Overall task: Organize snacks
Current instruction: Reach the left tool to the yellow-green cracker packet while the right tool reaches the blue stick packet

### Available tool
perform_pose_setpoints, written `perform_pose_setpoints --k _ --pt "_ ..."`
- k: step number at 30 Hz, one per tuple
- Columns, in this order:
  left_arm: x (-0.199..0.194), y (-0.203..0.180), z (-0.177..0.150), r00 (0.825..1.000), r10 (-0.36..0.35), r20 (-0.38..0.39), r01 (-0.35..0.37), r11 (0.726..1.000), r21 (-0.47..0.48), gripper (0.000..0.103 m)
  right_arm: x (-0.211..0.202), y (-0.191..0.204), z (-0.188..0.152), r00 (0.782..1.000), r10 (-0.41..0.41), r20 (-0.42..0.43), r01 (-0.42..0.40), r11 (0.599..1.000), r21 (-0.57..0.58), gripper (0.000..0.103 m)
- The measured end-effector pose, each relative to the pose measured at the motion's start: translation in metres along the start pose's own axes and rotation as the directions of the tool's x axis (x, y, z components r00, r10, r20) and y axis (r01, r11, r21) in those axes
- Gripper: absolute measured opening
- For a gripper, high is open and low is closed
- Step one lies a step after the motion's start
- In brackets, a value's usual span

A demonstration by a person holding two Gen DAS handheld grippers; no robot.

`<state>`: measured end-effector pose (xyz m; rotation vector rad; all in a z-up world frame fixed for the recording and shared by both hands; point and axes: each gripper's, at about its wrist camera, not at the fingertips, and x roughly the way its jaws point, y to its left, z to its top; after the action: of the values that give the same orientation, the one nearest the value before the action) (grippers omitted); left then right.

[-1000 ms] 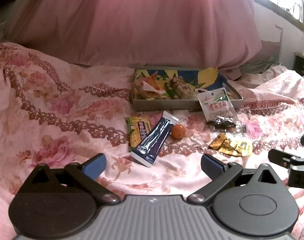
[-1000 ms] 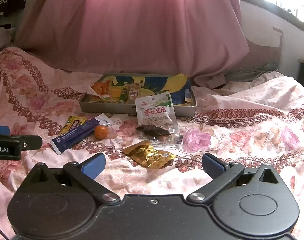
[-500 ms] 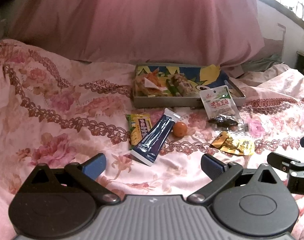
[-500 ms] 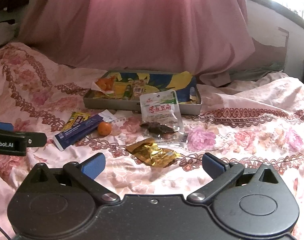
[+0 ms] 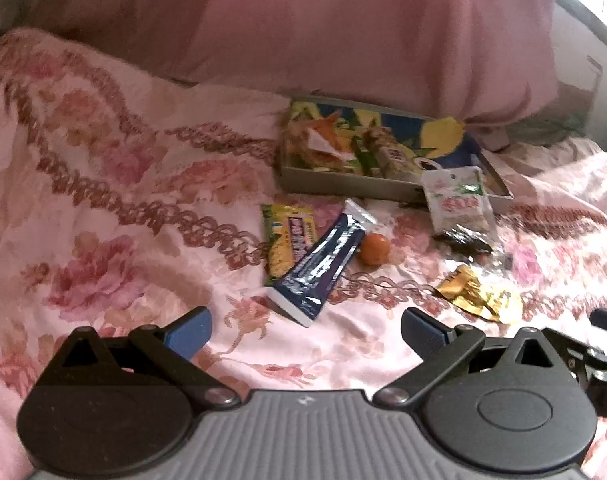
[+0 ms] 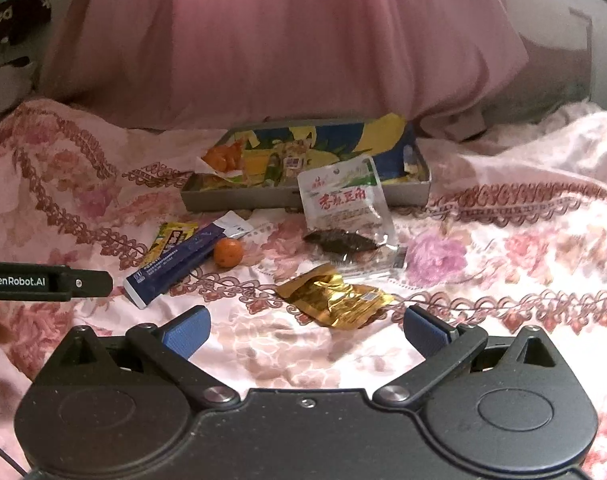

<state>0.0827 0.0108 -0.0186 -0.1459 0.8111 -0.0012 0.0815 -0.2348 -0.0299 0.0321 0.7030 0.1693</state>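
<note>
Both grippers hover low over the pink floral bedspread (image 6: 503, 184), jaws spread wide and empty: left gripper (image 5: 305, 330) faces the long dark-blue foil snack bar (image 5: 321, 266), right gripper (image 6: 306, 330) faces the crumpled gold foil wrapper (image 6: 335, 300). The blue bar lies partly over a yellow-green flat snack packet (image 5: 289, 236), with a small round orange fruit (image 6: 228, 252) just beside its far end. A white clear-windowed pouch with red print and dark contents (image 6: 345, 212) leans against the near wall of the shallow grey rectangular tray with a blue-yellow printed liner (image 6: 243, 198). The tray holds several small packets at its left end. Behind the tray hangs a pink curtain (image 6: 287, 40).
</note>
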Motion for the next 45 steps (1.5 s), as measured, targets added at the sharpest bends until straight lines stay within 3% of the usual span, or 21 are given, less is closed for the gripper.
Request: perform_pose_setpoints --k 4,8,13,18,20,27,34,45 --pt "0.009 0.011 0.006 0.999 -0.007 -0.038 0.004 0.998 -0.068 0.103 0.011 -0.003 0.002 1.0 0.029 -0.011 -0.029 0.999 0.018 0.102" --pt "0.021 0.015 0.019 0.997 -0.009 -0.072 0.005 0.998 -0.055 0.103 0.027 -0.002 0.006 0.999 0.042 -0.03 -0.042 0.999 -0.006 0.102" --pt "0.039 0.008 0.042 0.995 0.006 -0.101 0.003 0.996 0.088 0.103 0.048 0.007 0.012 0.998 0.046 -0.044 -0.05 0.994 -0.093 0.102" --pt "0.064 0.005 0.059 0.993 0.014 -0.118 0.015 0.969 0.246 0.103 0.067 0.021 0.02 0.997 0.064 -0.042 -0.07 0.984 -0.162 0.102" --pt "0.074 0.009 0.063 0.992 0.017 -0.127 0.017 0.965 0.26 0.103 0.075 0.028 0.024 0.995 0.083 -0.047 -0.09 0.98 -0.176 0.102" --pt "0.11 0.046 0.077 0.98 -0.024 -0.199 0.045 0.994 0.103 0.103 0.098 0.062 0.03 0.982 0.167 -0.086 -0.181 0.963 -0.199 0.102" --pt "0.135 0.081 0.088 0.949 -0.176 -0.261 0.156 0.983 -0.096 0.102 0.128 0.101 0.031 0.964 0.226 -0.14 -0.241 0.965 -0.107 0.096" --pt "0.141 0.084 0.094 0.932 -0.285 -0.222 0.262 0.957 -0.127 0.1 0.172 0.117 0.037 0.961 0.201 -0.191 -0.19 0.979 0.072 0.081"
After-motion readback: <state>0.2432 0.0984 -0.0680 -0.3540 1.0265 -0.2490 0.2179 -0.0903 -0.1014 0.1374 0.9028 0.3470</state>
